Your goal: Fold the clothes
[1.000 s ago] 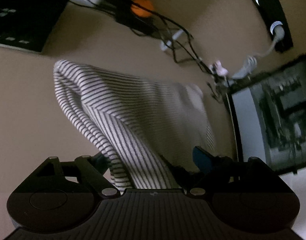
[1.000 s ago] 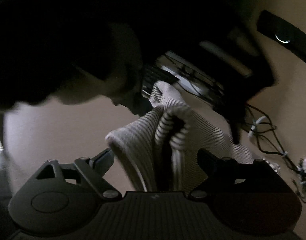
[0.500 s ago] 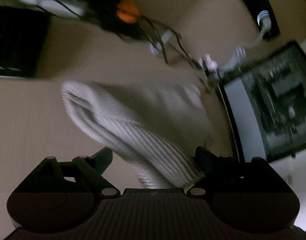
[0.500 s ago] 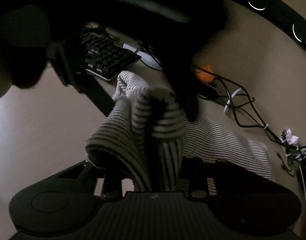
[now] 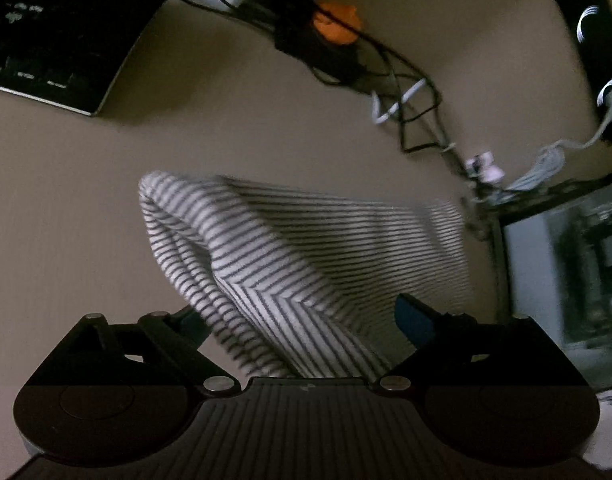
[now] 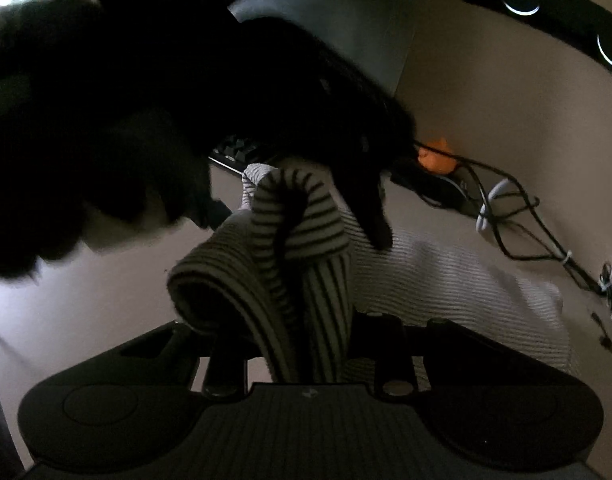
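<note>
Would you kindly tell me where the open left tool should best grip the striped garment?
Grip the raised fold of the striped garment that runs between the left tool's spread fingers, coming straight forward along them. That ridge stands up off the table, so the fingers can close from both sides, probably without scraping the surface.

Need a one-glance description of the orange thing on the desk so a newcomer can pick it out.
On the beige desk, look past the striped garment to the far edge, right of the black keyboard. There the small orange object sits in a tangle of black cables. It is the only brightly coloured item; what it is cannot be told.
</note>
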Demonstrator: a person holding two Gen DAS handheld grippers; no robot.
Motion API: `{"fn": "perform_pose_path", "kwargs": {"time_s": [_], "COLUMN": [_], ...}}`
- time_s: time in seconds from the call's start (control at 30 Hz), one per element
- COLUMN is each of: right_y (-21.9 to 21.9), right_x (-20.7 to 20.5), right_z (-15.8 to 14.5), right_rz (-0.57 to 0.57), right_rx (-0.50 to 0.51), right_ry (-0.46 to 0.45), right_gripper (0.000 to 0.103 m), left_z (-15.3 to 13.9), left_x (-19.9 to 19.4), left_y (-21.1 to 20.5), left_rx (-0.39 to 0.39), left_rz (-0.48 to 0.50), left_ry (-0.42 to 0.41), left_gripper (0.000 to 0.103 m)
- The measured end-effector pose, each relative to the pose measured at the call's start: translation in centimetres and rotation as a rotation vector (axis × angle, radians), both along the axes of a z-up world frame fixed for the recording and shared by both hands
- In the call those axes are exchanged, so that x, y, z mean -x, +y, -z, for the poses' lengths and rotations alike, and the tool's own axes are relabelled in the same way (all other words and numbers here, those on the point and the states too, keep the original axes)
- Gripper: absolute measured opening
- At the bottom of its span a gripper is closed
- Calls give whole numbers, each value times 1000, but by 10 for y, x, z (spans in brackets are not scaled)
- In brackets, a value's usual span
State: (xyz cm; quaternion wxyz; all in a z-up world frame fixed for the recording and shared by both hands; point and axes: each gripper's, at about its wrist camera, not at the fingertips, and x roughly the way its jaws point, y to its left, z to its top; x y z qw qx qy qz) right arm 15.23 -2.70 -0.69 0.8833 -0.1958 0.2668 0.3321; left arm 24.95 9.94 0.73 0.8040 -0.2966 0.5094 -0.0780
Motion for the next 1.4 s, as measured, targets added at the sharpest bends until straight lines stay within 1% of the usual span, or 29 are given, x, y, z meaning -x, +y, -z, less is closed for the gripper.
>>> {"fn": "perform_pose_path", "kwargs": {"time_s": [0.03,0.07,0.1,0.13,0.2,0.27,0.33,0.37,0.43,0.5,0.57,0.6,0.63,0.67,0.7,0.73,0.77,0.8,0.83,0.87,0.93,0.97,1.07,1.1,1.17,1.2,1.23,1.27,1.4], "right_y": [-2,-4,-7,-10,-15,-22,-34,-43,-67,-93,-120,-134,-144,-154,-163,-173,-181,-188,-194,-196,-194,-193,-188,-189,-192,-192,-194,-196,-204], "right_x": [-1,-2,-3,-4,-7,-10,-17,-21,-32,-45,-57,-63,-65,-68,-71,-74,-76,-76,-73,-66,-67,-70,-92,-94,-96,-94,-84,-74,-56], "right_z": [0,1,1,2,0,-5,-13,-18,-26,-28,-20,-12,-5,3,10,18,25,30,33,31,31,33,42,44,45,41,32,23,-12], "right_rz": [-2,4,13,21,37,56,82,99,139,187,244,279,311,344,377,410,433,437,436,432,418,411,395,396,401,401,398,395,389], "right_rx": [-3,-13,-28,-43,-76,-126,-201,-252,-374,-497,-619,-667,-693,-719,-745,-771,-796,-818,-831,-839,-847,-851,-861,-863,-859,-835,-796,-756,-576], "right_ry": [-1,9,28,47,73,105,157,193,278,375,485,534,561,588,614,641,665,680,688,694,708,714,732,736,730,709,676,642,481], "right_gripper": [26,26,26,26,26,26,26,26,26,26,26,26,27,28,32,34,35,36,36,36,36,36,36,36,36,36,37,38,47], "left_z": [-2,-4,-9,-13,-24,-40,-61,-71,-89,-96,-89,-80,-69,-57,-49,-46,-50,-55,-62,-69,-76,-72,-44,-33,-14,-7,-3,1,-1], "left_x": [3,6,9,10,11,8,6,4,-1,-12,-28,-39,-49,-59,-66,-69,-67,-64,-59,-51,-34,-28,-24,-23,-20,-18,-18,-18,-23], "left_y": [-4,-6,-8,-9,-14,-25,-45,-57,-84,-108,-130,-140,-147,-154,-157,-157,-152,-147,-140,-130,-109,-98,-72,-67,-65,-68,-74,-81,-100], "left_rx": [-13,-34,-63,-85,-123,-169,-228,-255,-300,-303,-292,-283,-277,-275,-266,-241,-197,-148,-107,-86,-84,-88,-105,-99,-67,-54,-60,-70,-124], "left_rz": [0,3,10,20,43,79,137,172,248,327,410,445,470,483,486,475,460,443,430,408,345,305,177,148,123,123,130,140,187], "left_ry": [-14,-25,-40,-55,-85,-128,-189,-221,-280,-307,-303,-284,-262,-239,-226,-222,-233,-248,-274,-311,-362,-354,-227,-188,-132,-111,-111,-116,-142], "left_gripper": [91,83,78,75,68,65,65,65,69,80,84,85,85,85,85,84,84,86,88,94,94,94,94,92,91,91,91,93,94]}}
